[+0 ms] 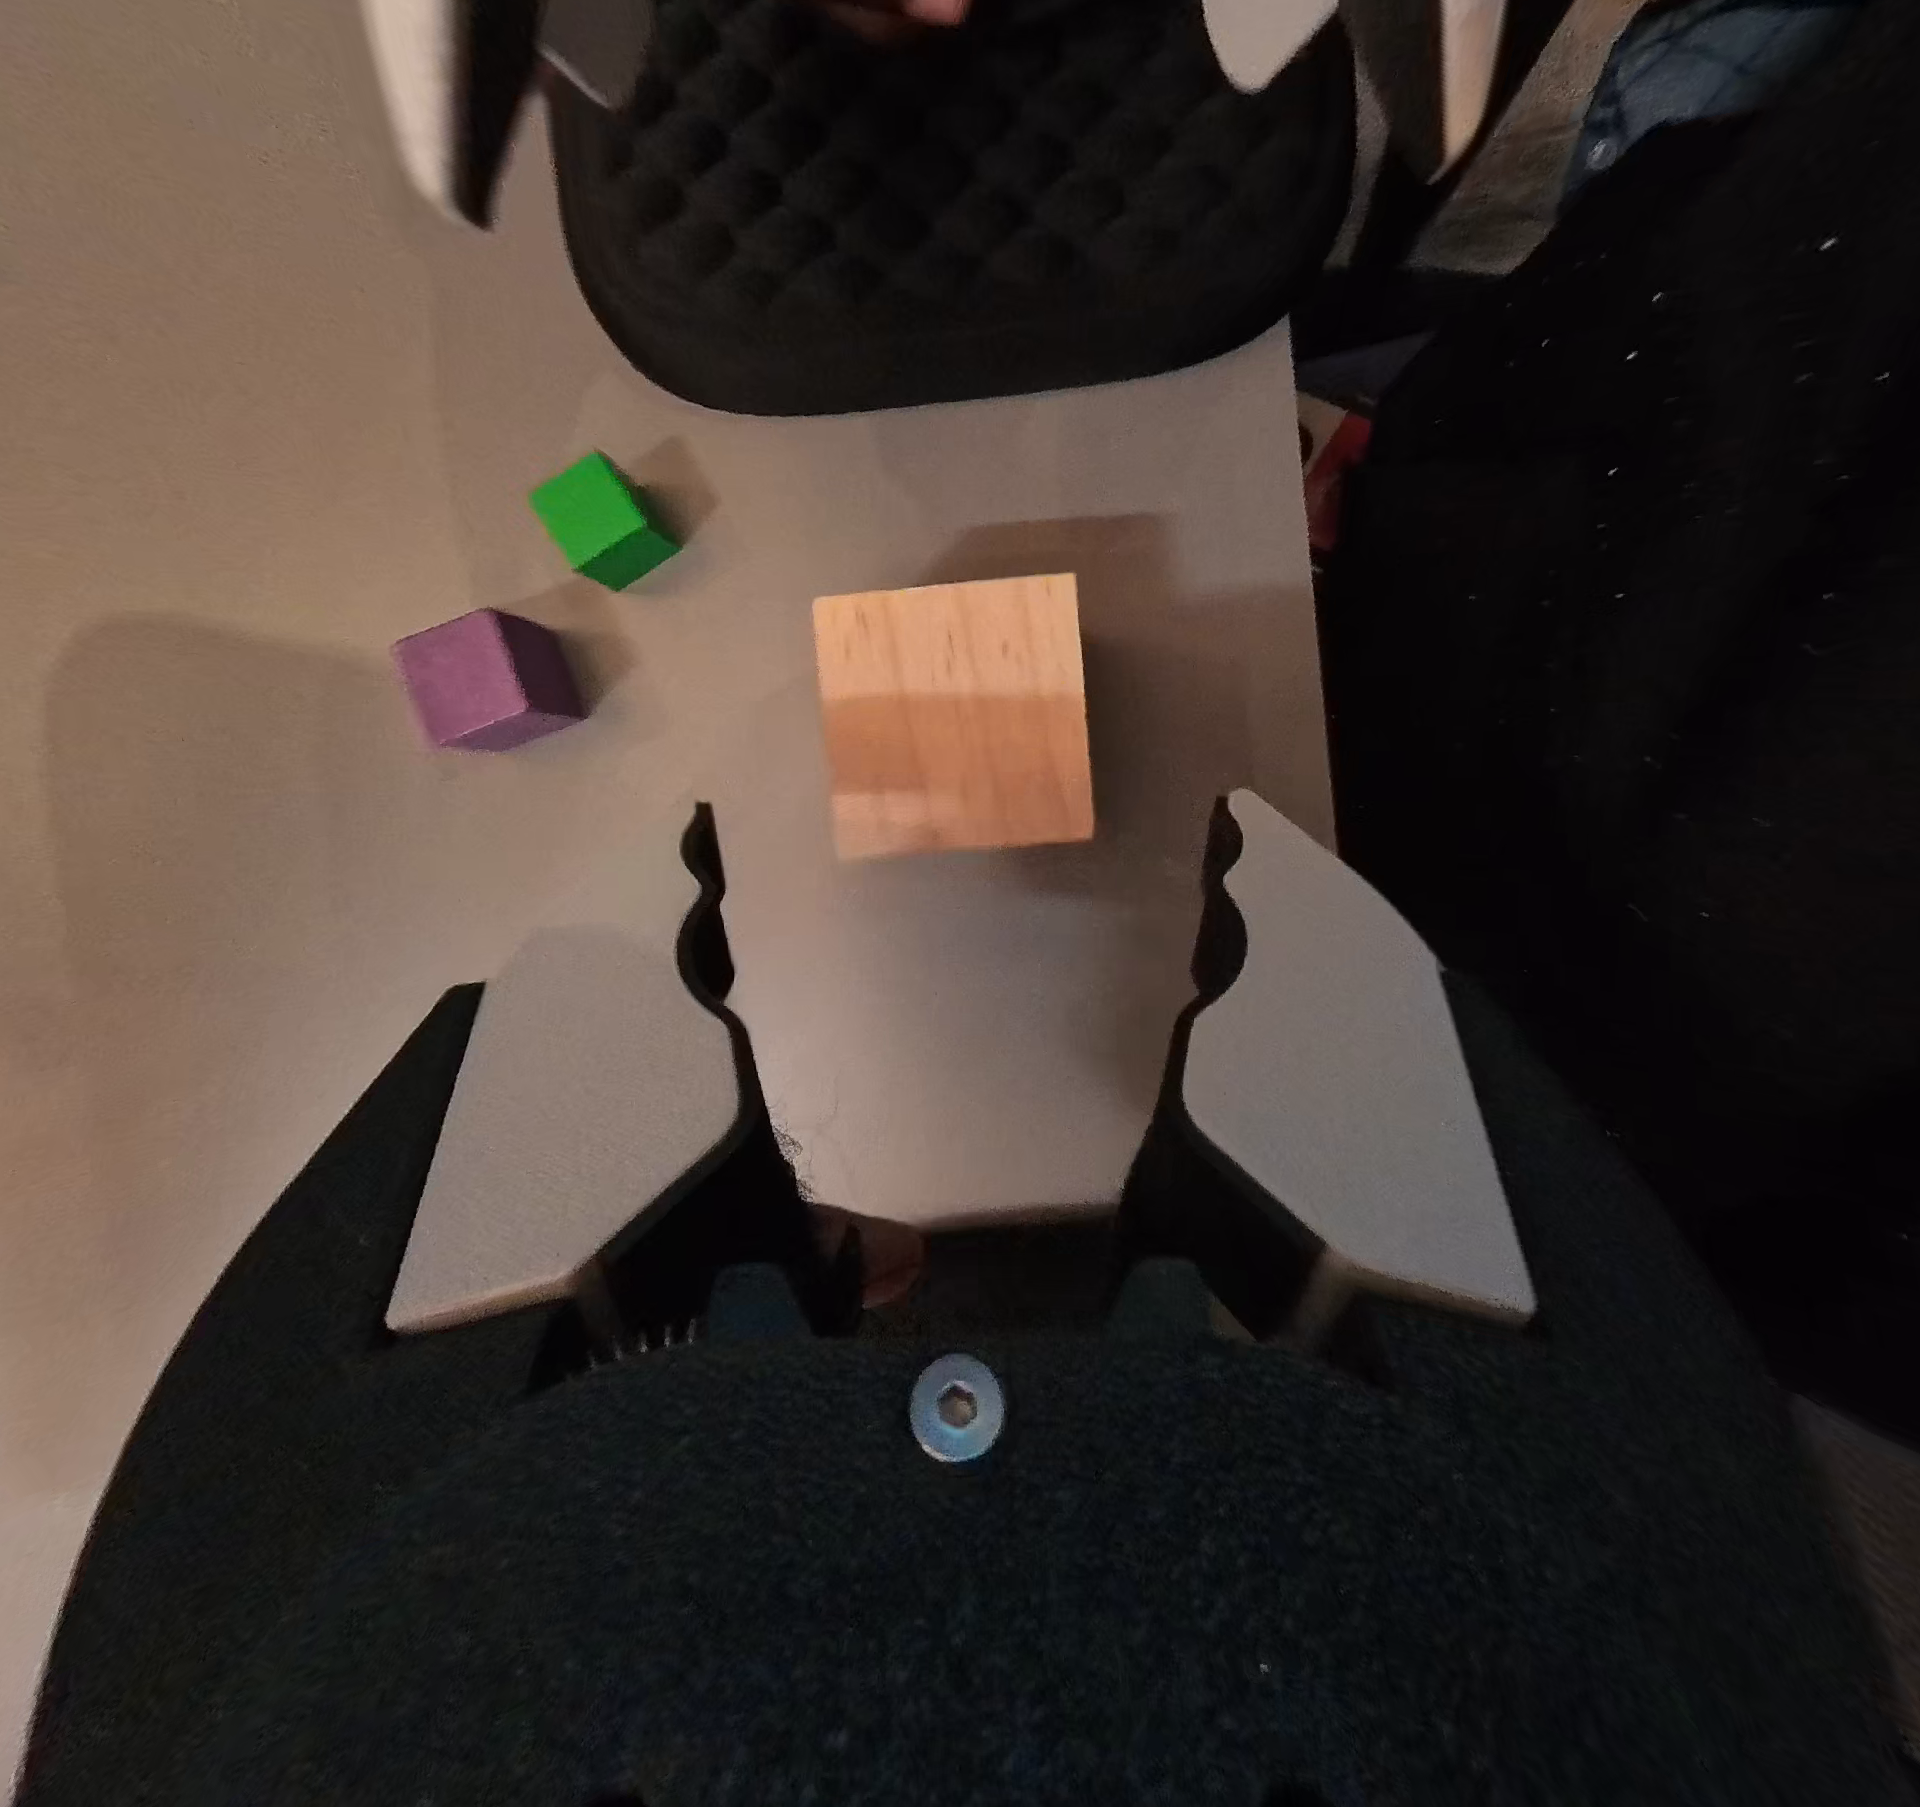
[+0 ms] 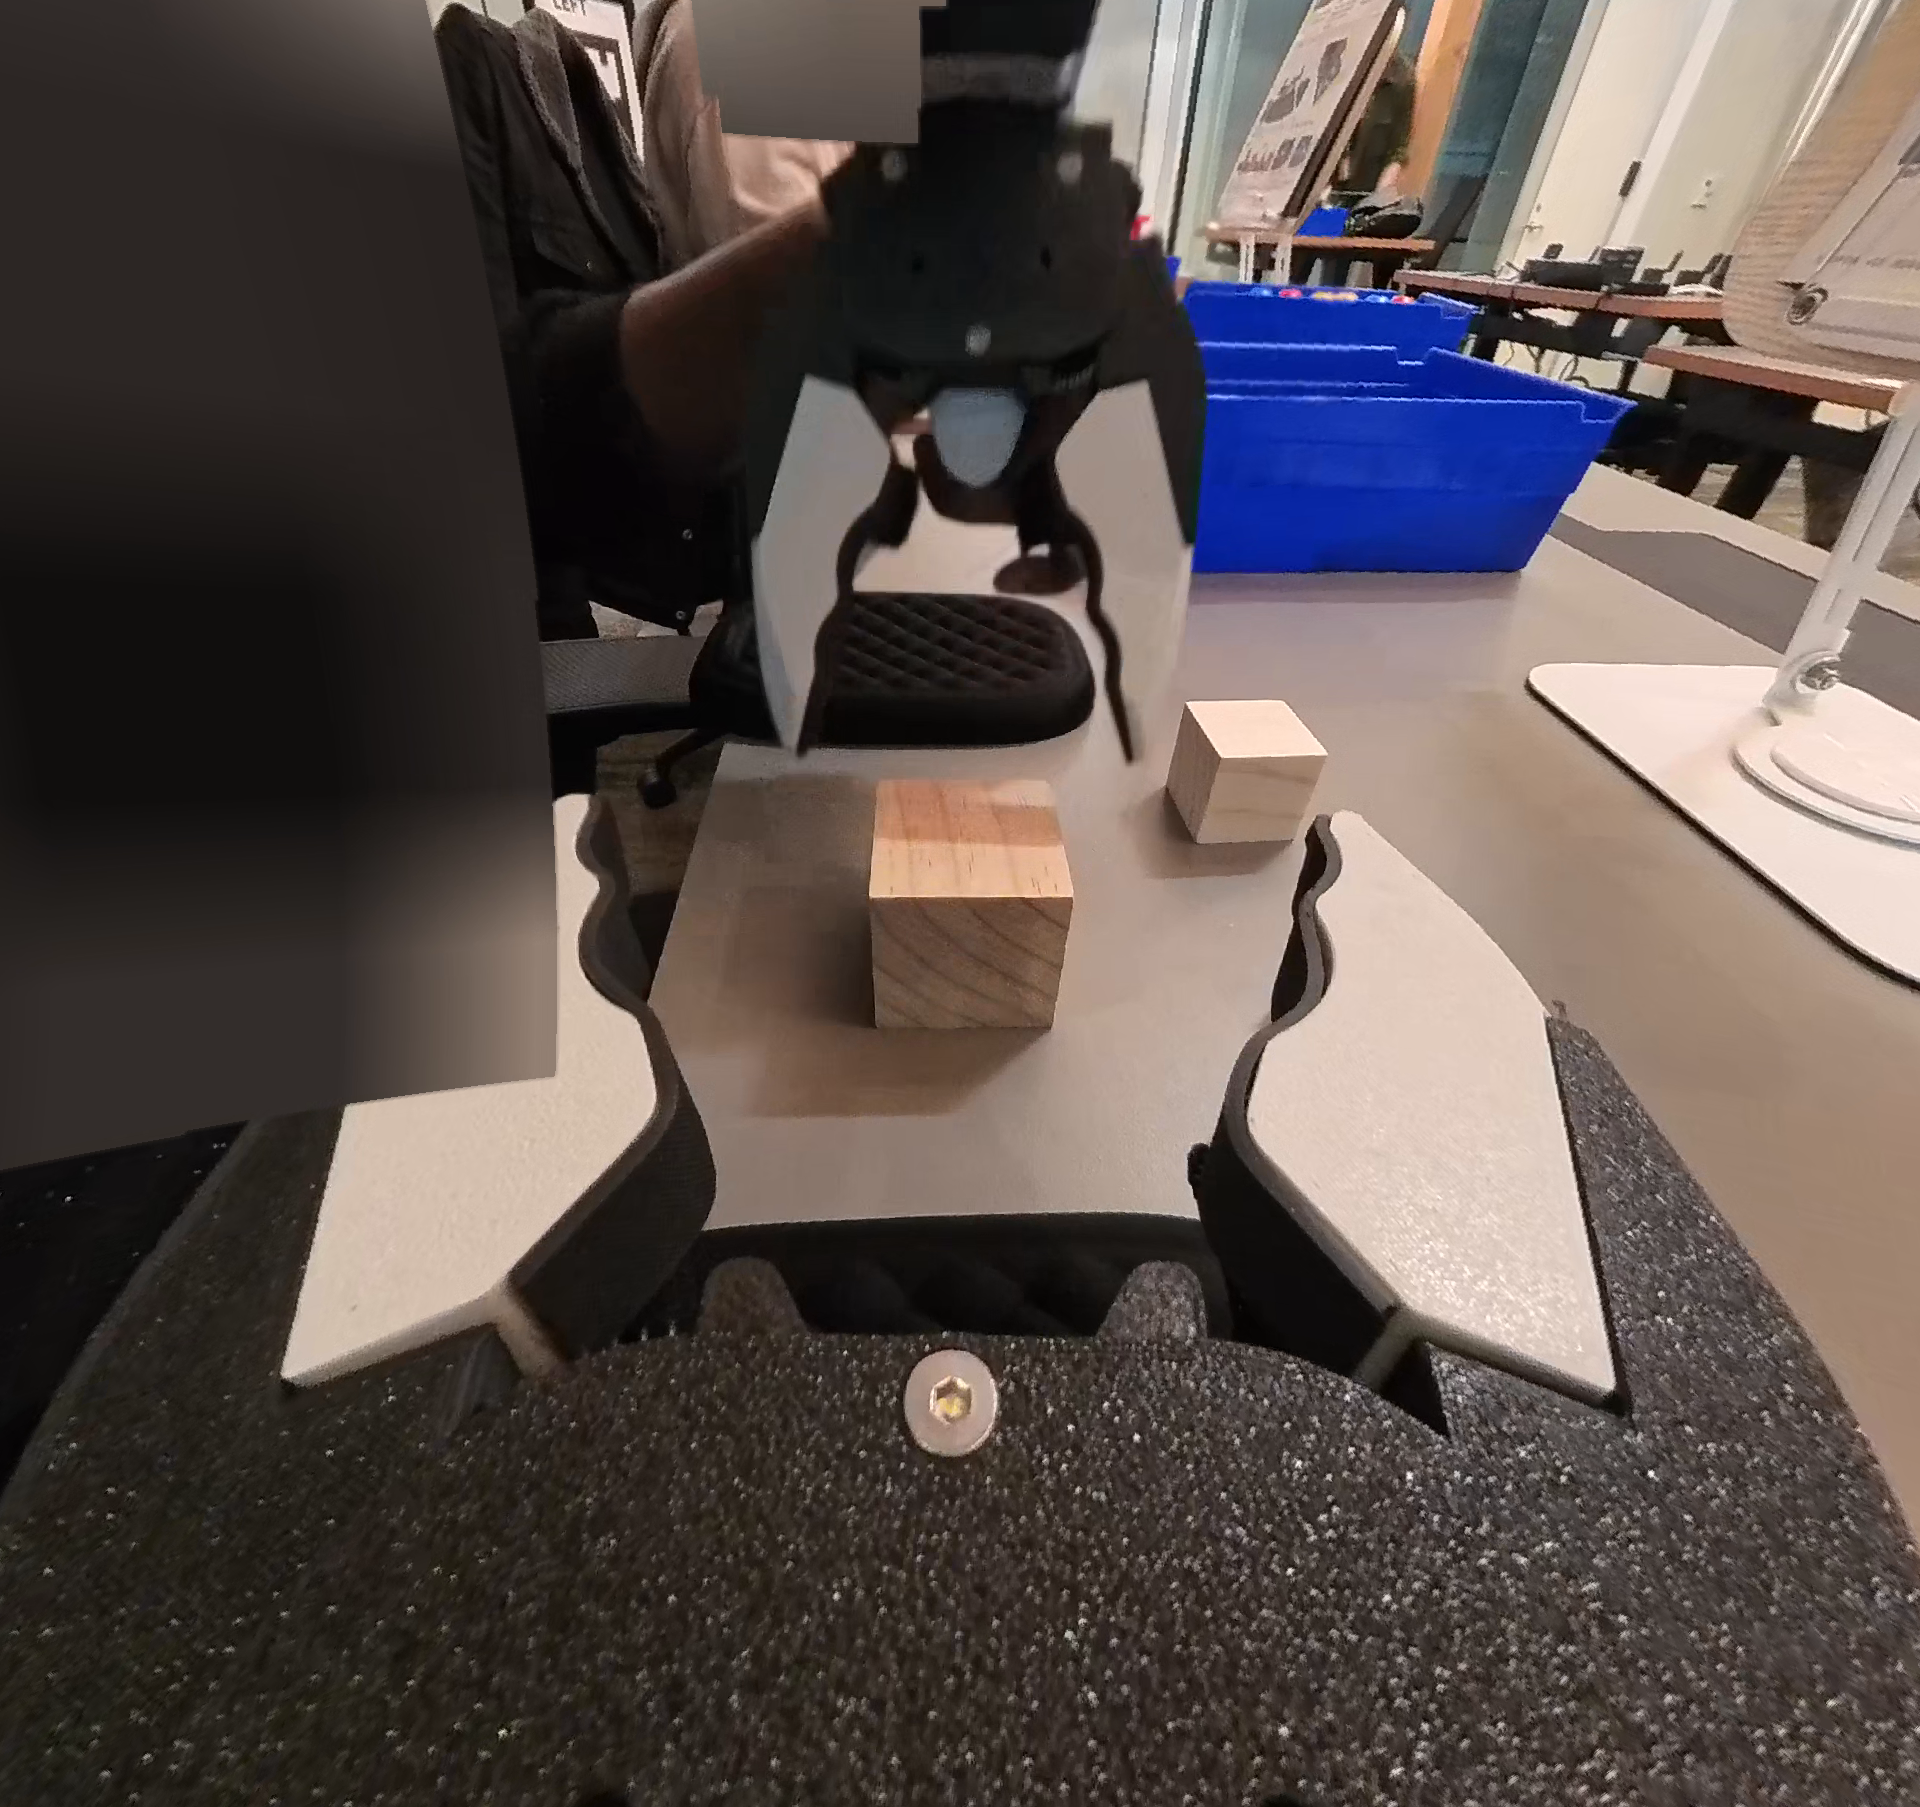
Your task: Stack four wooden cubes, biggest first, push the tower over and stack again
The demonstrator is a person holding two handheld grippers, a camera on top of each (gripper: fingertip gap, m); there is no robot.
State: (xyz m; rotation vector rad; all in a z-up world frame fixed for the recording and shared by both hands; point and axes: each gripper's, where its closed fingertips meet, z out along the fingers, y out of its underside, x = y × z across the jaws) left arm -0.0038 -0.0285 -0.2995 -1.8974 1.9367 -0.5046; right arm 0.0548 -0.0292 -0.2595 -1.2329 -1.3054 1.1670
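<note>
My left claw [image 1: 961, 812] hung apart above the large wooden cube [image 1: 951, 713] near the surface [image 1: 260, 926] edge; my right claw [image 2: 956, 853] also stood apart, both holding nothing.

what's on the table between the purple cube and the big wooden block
Nothing: in the left wrist view the table is bare between the purple cube and the big wooden block. The green cube sits farther back.
</note>
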